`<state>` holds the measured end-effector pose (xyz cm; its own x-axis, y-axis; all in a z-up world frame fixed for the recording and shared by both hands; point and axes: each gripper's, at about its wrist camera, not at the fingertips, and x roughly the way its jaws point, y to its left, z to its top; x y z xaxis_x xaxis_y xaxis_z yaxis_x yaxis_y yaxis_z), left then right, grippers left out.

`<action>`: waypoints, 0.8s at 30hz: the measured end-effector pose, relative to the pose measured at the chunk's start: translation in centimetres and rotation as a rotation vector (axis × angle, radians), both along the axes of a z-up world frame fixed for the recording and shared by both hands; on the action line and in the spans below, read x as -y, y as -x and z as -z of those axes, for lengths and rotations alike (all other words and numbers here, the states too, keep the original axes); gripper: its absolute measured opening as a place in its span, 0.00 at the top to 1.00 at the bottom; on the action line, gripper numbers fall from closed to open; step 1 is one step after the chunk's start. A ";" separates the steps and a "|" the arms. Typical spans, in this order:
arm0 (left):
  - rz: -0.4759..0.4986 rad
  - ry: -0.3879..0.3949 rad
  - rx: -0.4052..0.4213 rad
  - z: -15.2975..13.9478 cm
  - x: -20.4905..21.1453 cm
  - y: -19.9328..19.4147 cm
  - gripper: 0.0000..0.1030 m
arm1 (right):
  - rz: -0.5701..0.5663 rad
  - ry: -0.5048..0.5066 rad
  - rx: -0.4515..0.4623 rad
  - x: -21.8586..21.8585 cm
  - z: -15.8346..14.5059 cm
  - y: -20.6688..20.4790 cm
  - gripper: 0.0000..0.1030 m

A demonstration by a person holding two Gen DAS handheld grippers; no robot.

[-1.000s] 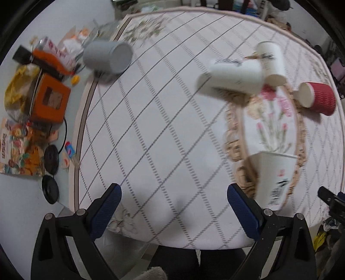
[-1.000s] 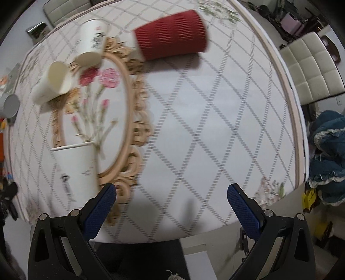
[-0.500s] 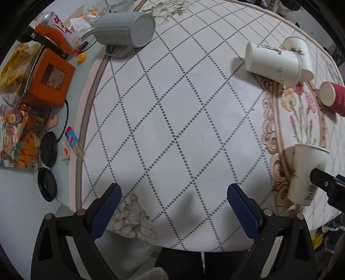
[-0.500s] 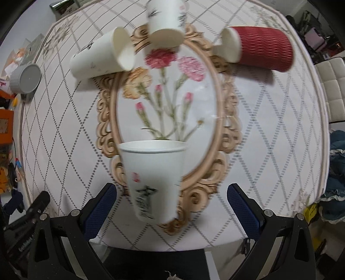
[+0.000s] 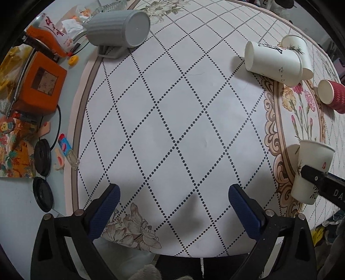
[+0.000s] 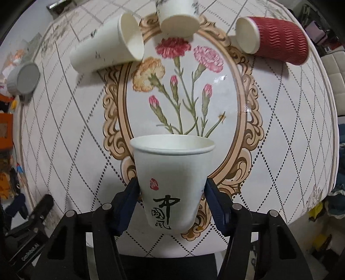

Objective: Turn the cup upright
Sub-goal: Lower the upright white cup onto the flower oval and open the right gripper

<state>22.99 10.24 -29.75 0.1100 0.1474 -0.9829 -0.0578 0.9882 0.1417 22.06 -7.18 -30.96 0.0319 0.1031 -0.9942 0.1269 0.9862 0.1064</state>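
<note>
A white paper cup (image 6: 171, 183) with black calligraphy stands upright near the table's front edge. My right gripper (image 6: 171, 193) has a blue pad on each side of it, touching its wall. The same cup shows at the right in the left wrist view (image 5: 310, 170), with the right gripper's finger across it. Two white cups (image 6: 107, 49) (image 6: 176, 17) and a red ribbed cup (image 6: 273, 38) lie on their sides at the far side of the flower oval. My left gripper (image 5: 172, 202) is open and empty over the diamond-patterned cloth.
A grey cylinder (image 5: 120, 32) lies on its stand at the table's far left. An orange box (image 5: 38, 86), snack packets, black lids (image 5: 42, 154) and a small bottle (image 5: 66, 153) sit off the cloth's left edge. A white chair (image 6: 335, 71) stands to the right.
My right gripper has moved in on the upright white cup and closed its pads around it. My left gripper has swung left, so the cups sit further right in its view.
</note>
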 end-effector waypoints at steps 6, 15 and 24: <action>0.002 0.030 -0.026 0.2 -0.3 -0.7 0.00 | 0.045 -0.038 0.187 0.3 -3.2 0.4 0.39; 0.003 0.025 -0.046 2.1 -1.1 -2.1 0.00 | 0.077 0.054 0.536 -1.1 -3.6 -0.5 0.39; 0.062 0.003 -0.043 3.6 -0.6 -1.5 0.00 | 0.048 0.108 0.643 -3.1 -1.7 1.8 0.38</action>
